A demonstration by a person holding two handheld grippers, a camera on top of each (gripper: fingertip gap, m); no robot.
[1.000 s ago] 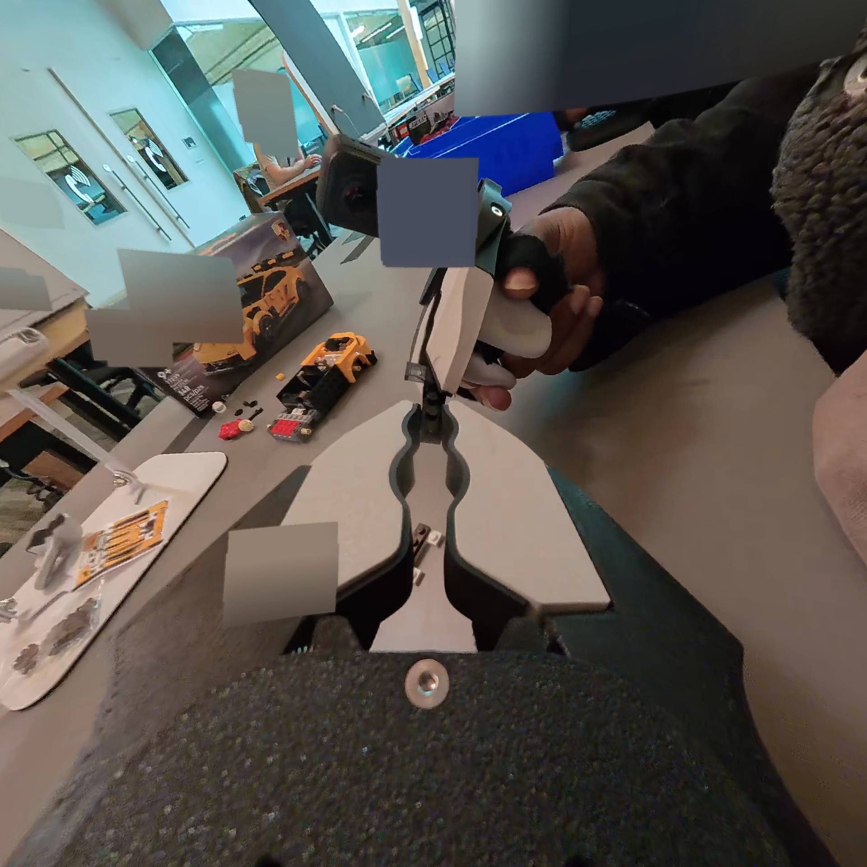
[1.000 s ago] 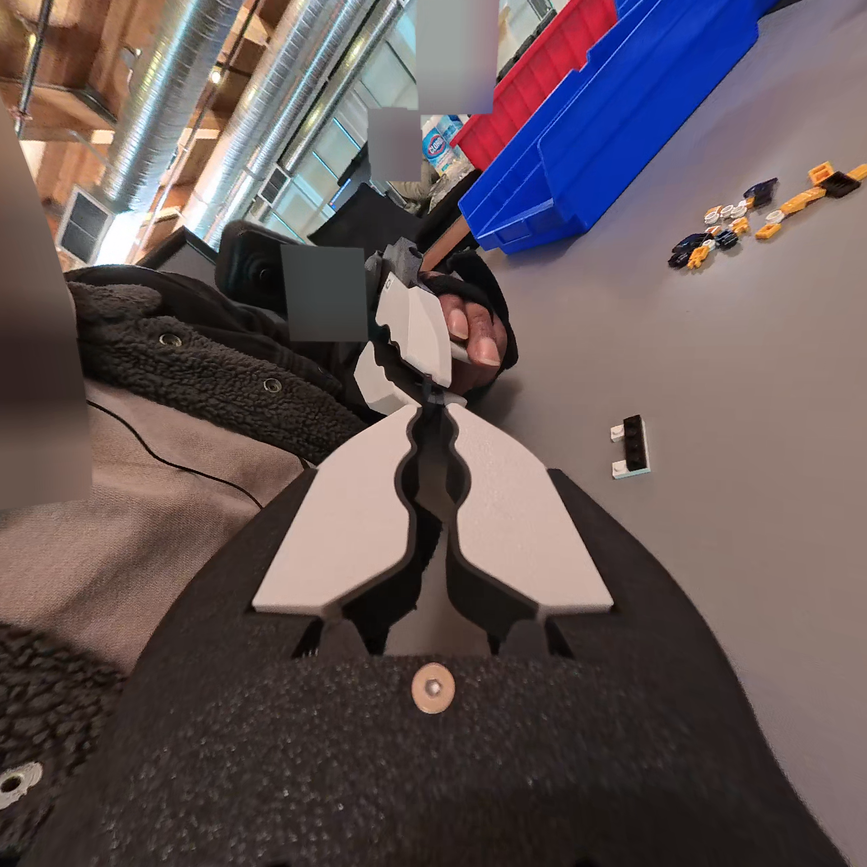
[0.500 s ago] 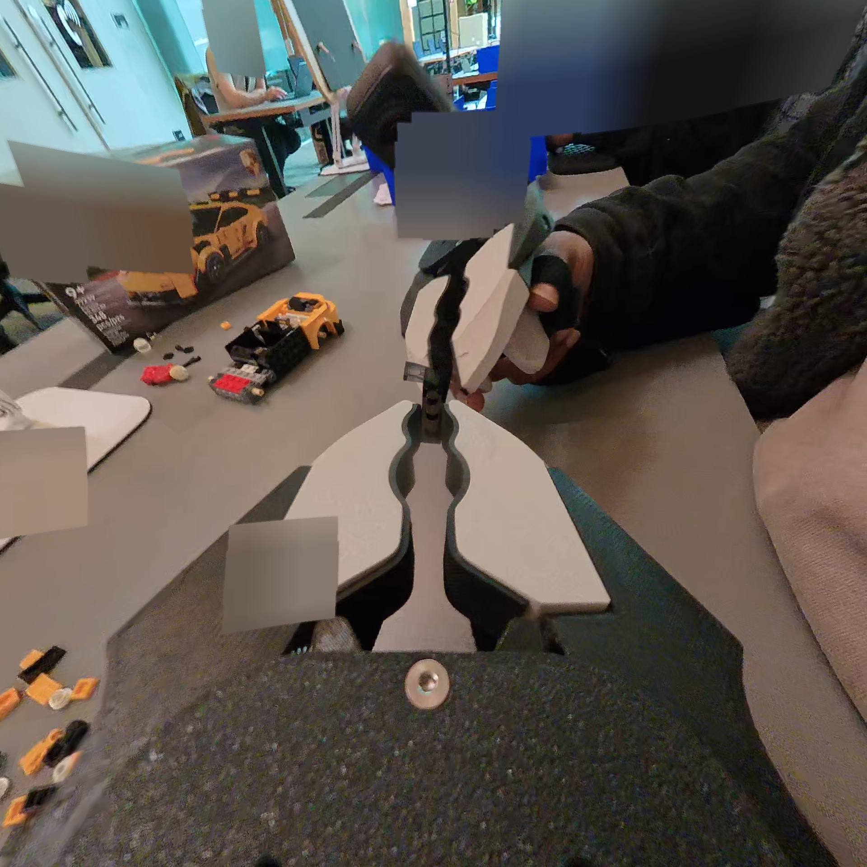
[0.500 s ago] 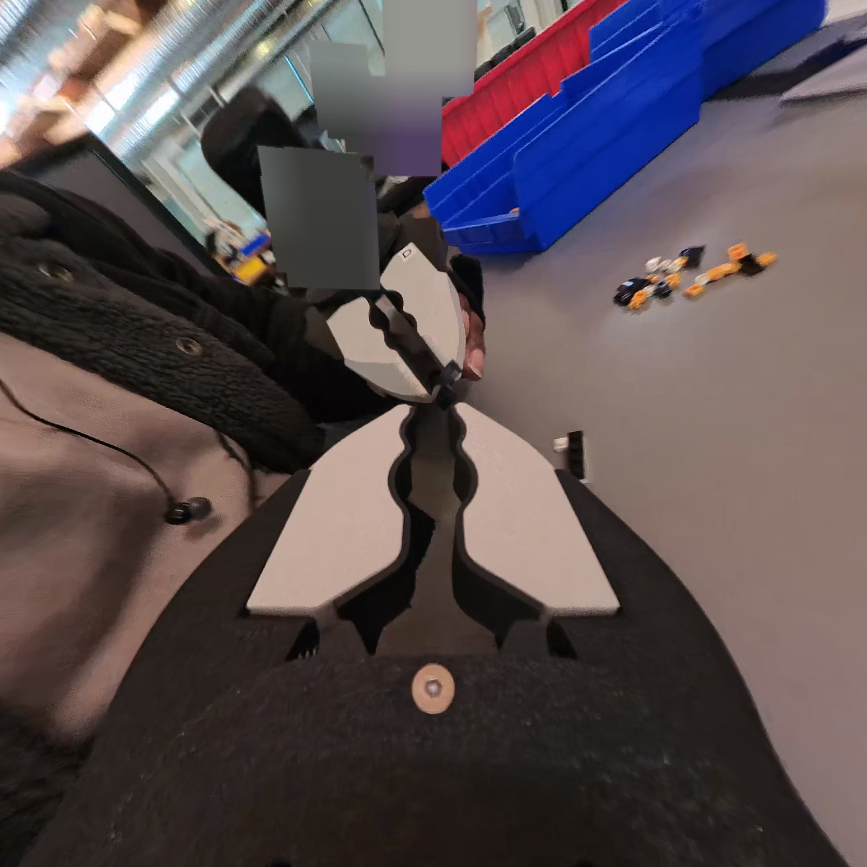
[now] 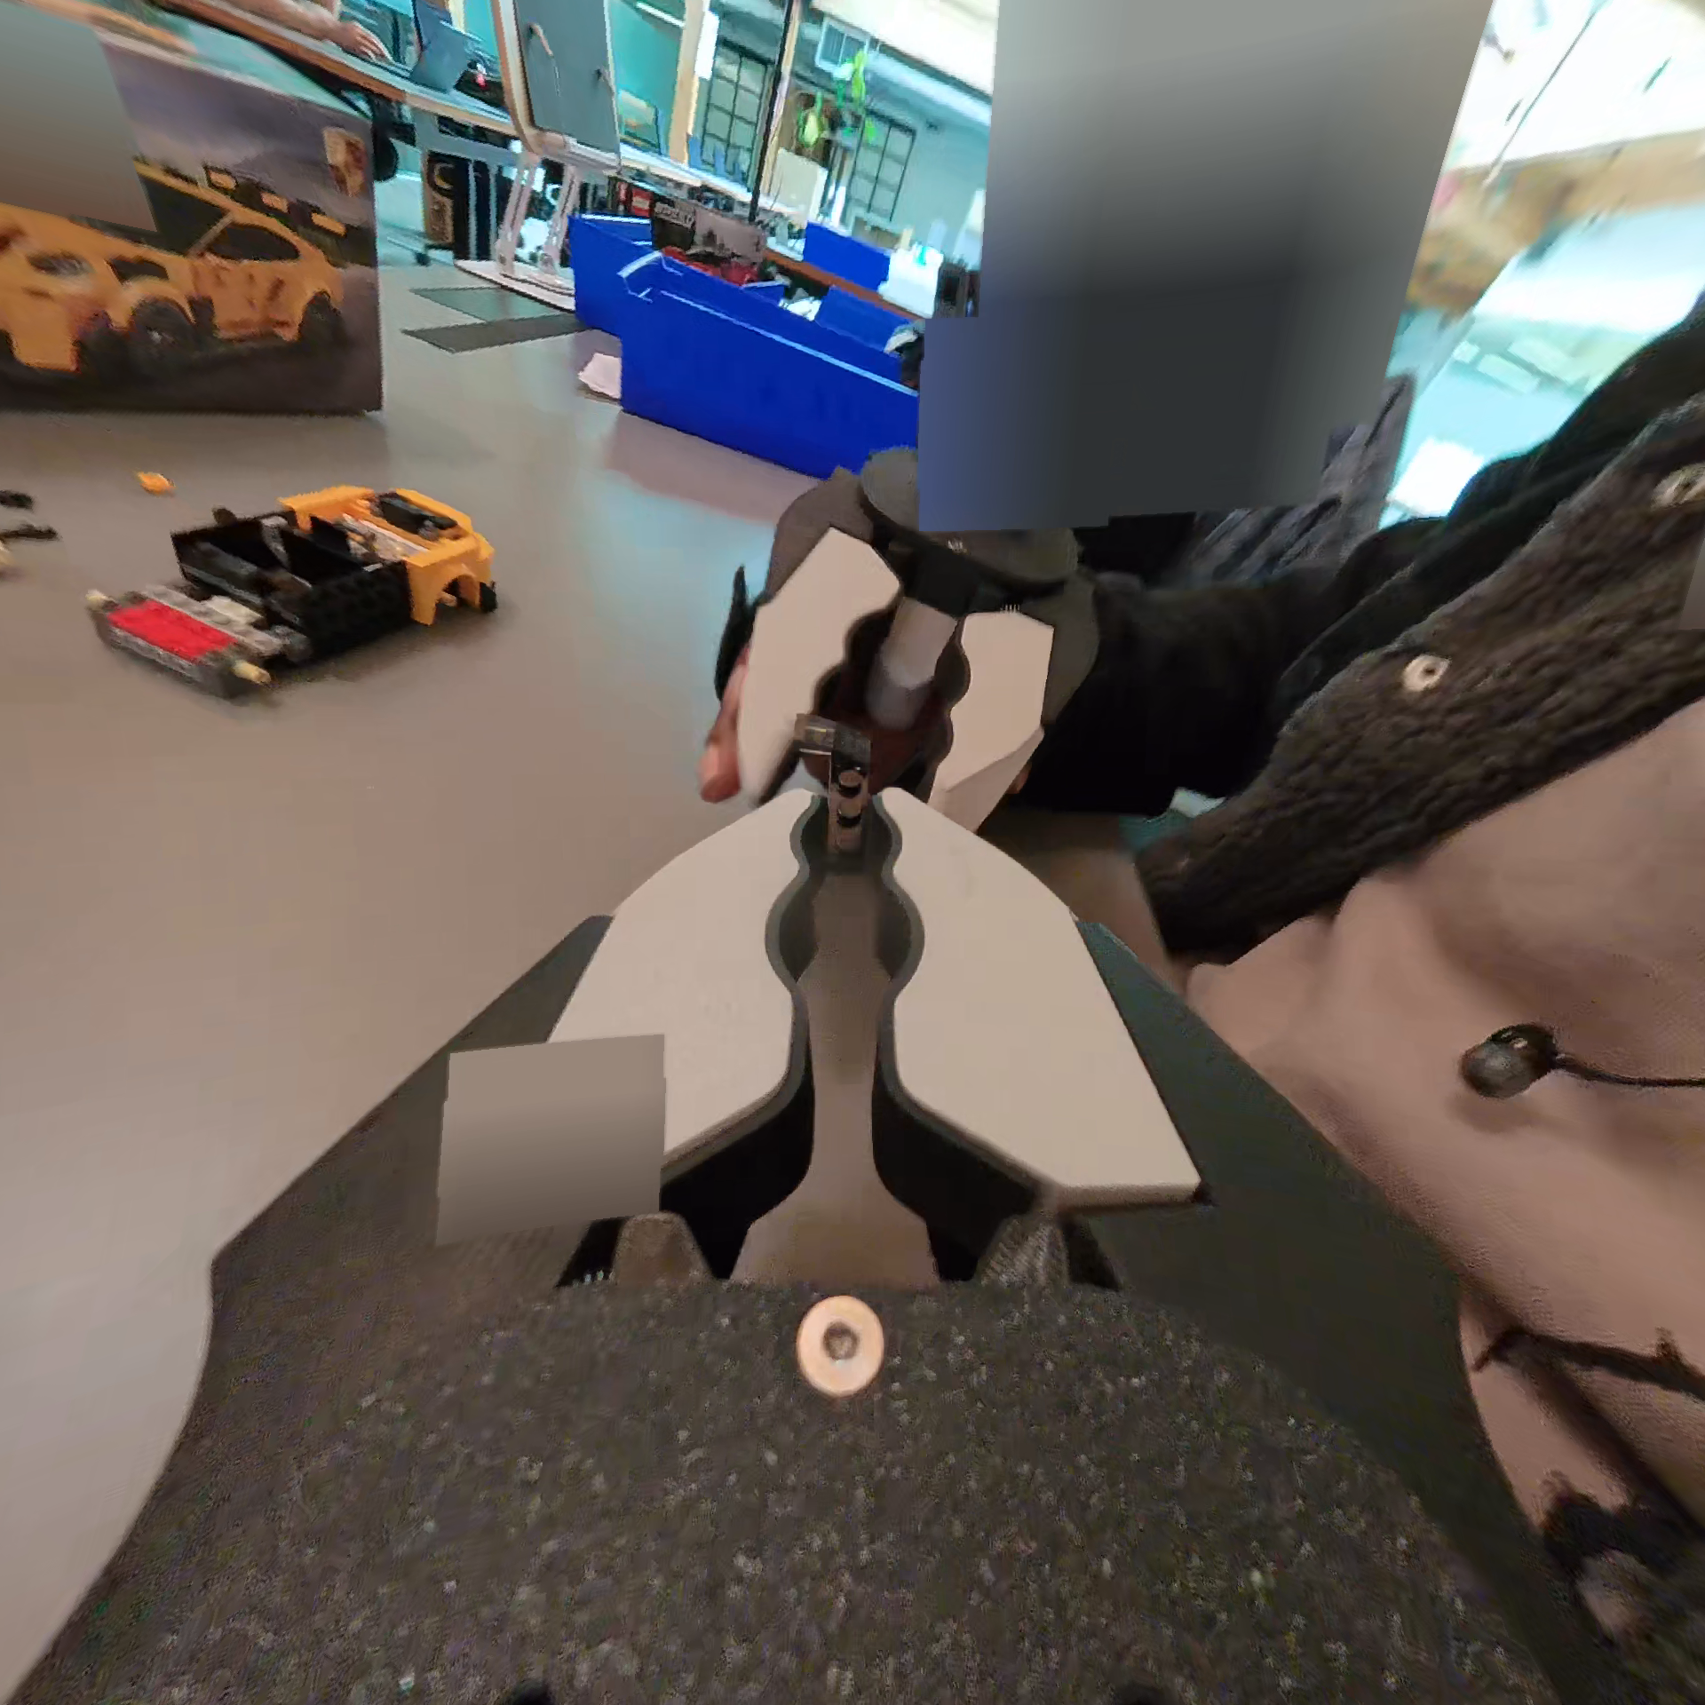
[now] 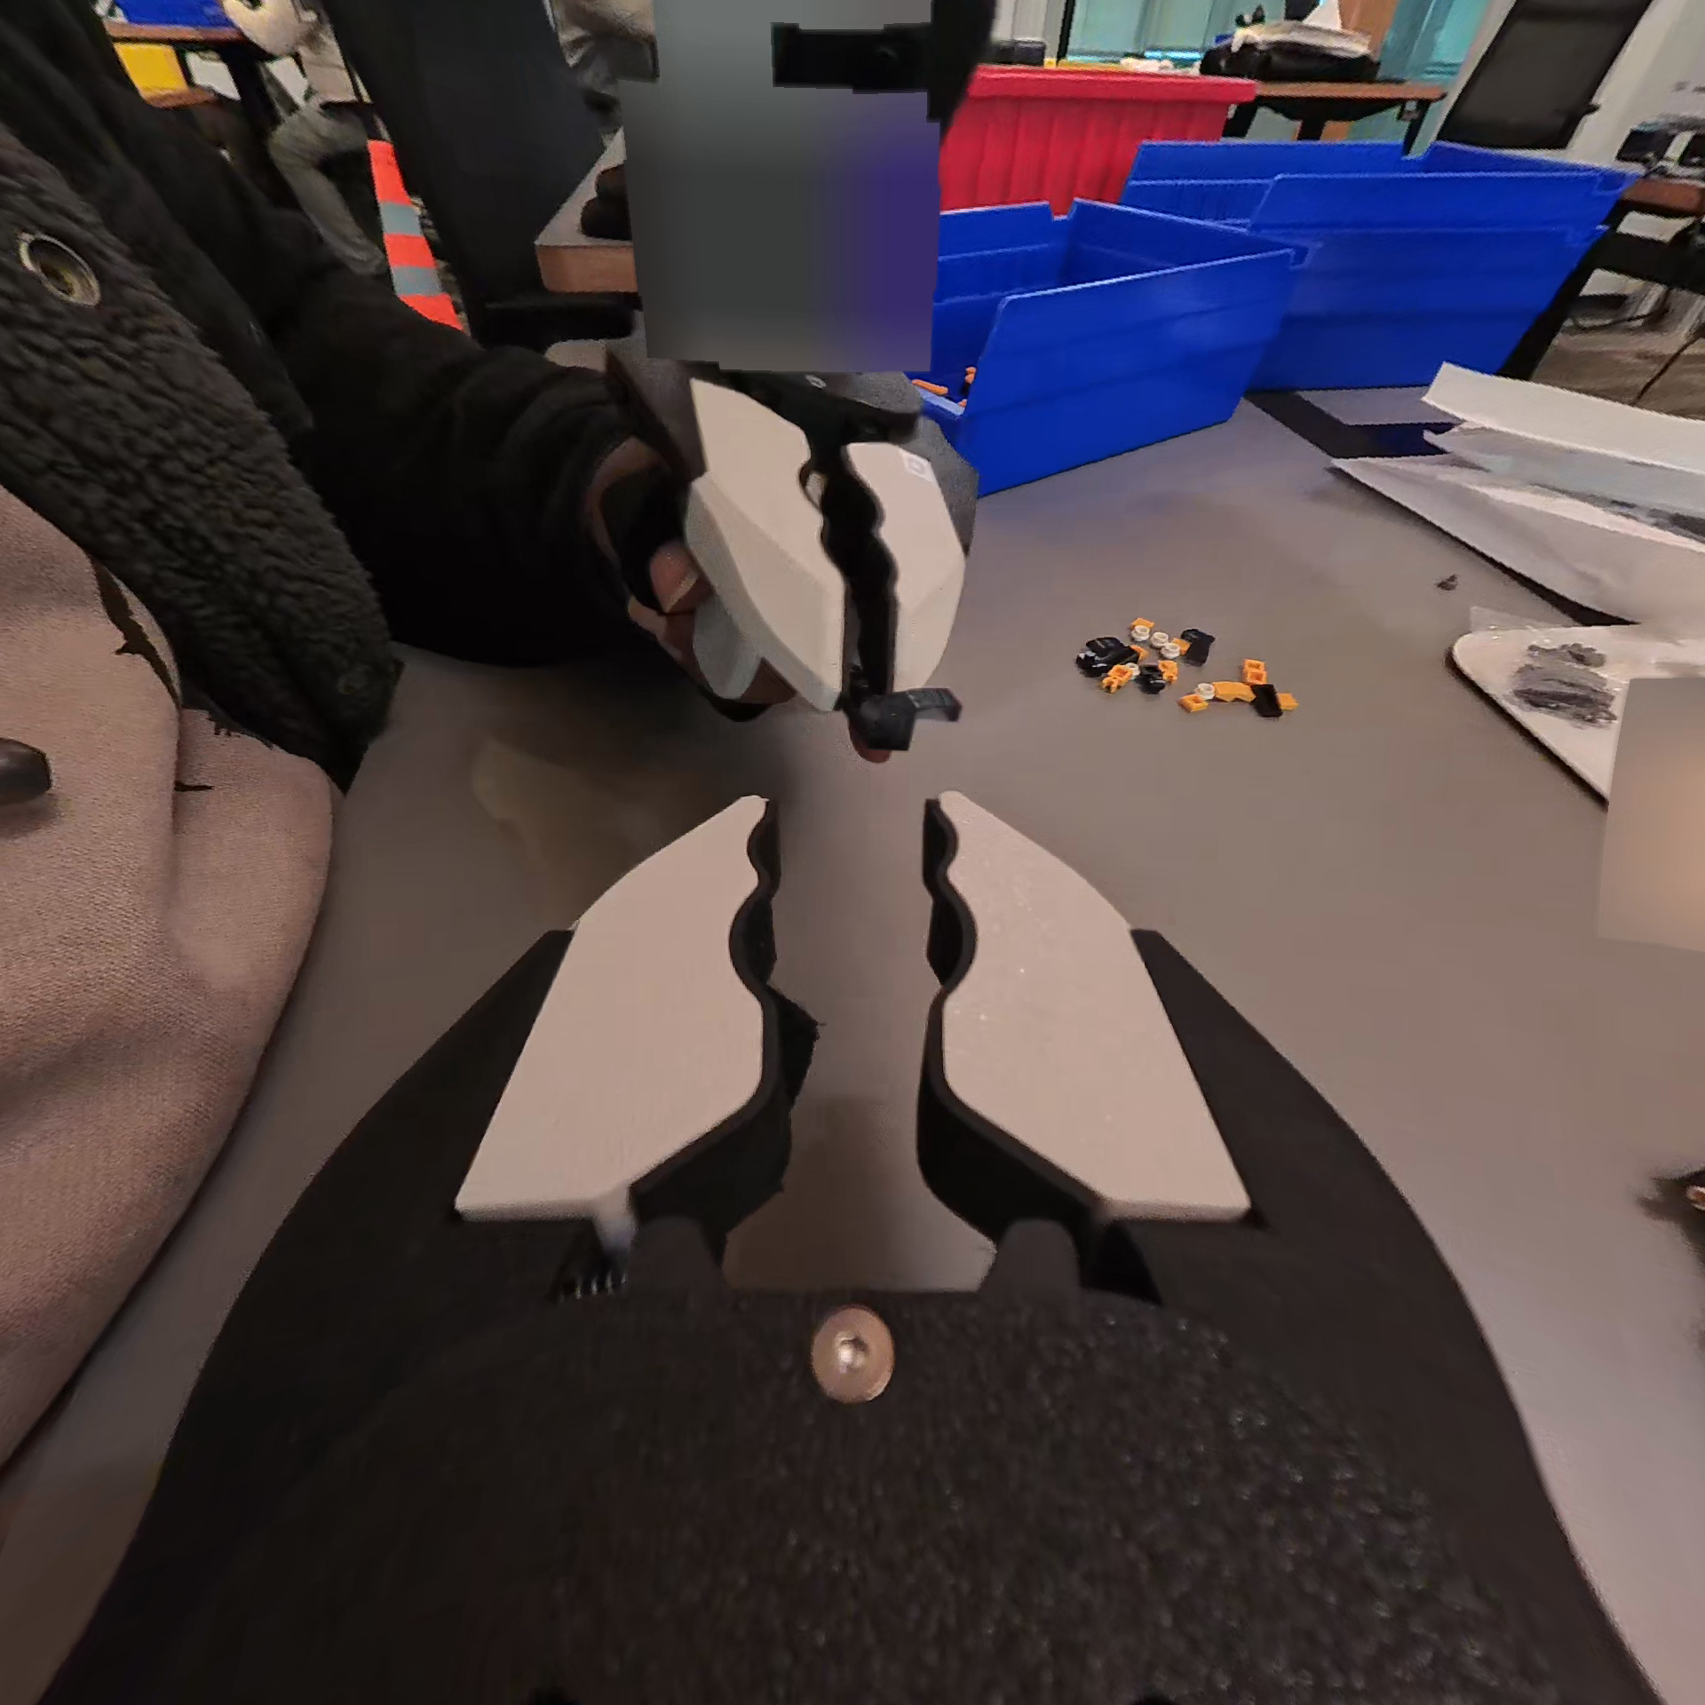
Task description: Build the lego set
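Note:
My left gripper [image 5: 844, 816] is shut on a small black lego piece [image 5: 841, 784] held above the grey table [image 5: 369, 876]. In the right wrist view the left gripper [image 6: 863, 687] faces me with the black piece [image 6: 909, 712] sticking out of its tips. My right gripper [image 6: 849, 807] is open and empty, just short of that piece. Its white fingers [image 5: 812, 646] show spread apart beyond the piece in the left wrist view. A partly built orange and black car [image 5: 295, 581] lies on the table to the left.
The set's box [image 5: 184, 277] stands behind the car. Blue bins [image 6: 1153, 341] and a red bin [image 6: 1061, 138] stand at the back. Several loose orange and black pieces [image 6: 1186, 669] lie right of the grippers. White paper and bags [image 6: 1568, 517] lie at far right. The grippers are tip to tip, or close to it.
My right gripper has opened and let go of the black piece, backing off slightly. My left gripper keeps hold of it. Both grippers have turned level.

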